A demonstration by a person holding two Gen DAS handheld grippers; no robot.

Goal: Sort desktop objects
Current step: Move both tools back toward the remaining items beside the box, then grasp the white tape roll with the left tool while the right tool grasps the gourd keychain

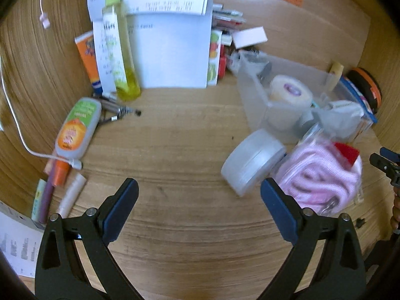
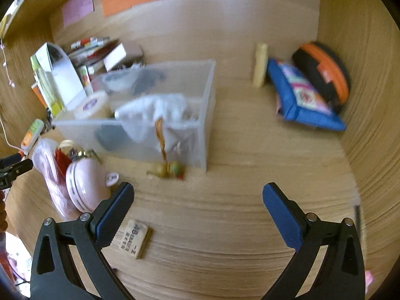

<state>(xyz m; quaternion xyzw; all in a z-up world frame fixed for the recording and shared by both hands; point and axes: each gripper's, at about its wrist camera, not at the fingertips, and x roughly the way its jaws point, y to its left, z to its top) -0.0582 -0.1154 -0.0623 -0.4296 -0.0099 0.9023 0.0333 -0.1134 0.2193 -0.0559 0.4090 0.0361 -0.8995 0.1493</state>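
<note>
Both claws, left [image 1: 200, 200] and right [image 2: 197, 202], hover released and empty over the wooden counter [image 1: 187, 237]. An eraser [image 2: 135, 241] lies nearest the right claw. Behind it stands a clear bin [image 2: 200, 115]; a round tin [image 1: 252, 161] rests left of the bin.

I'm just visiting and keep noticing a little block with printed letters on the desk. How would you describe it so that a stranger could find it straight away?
Start at the clear plastic bin in the middle of the wooden desk, then come towards the right claw. Beside its left finger lies an eraser, flat on bare wood. It is the only small beige block printed with black letters; its neighbours are pink and rounded.
</note>
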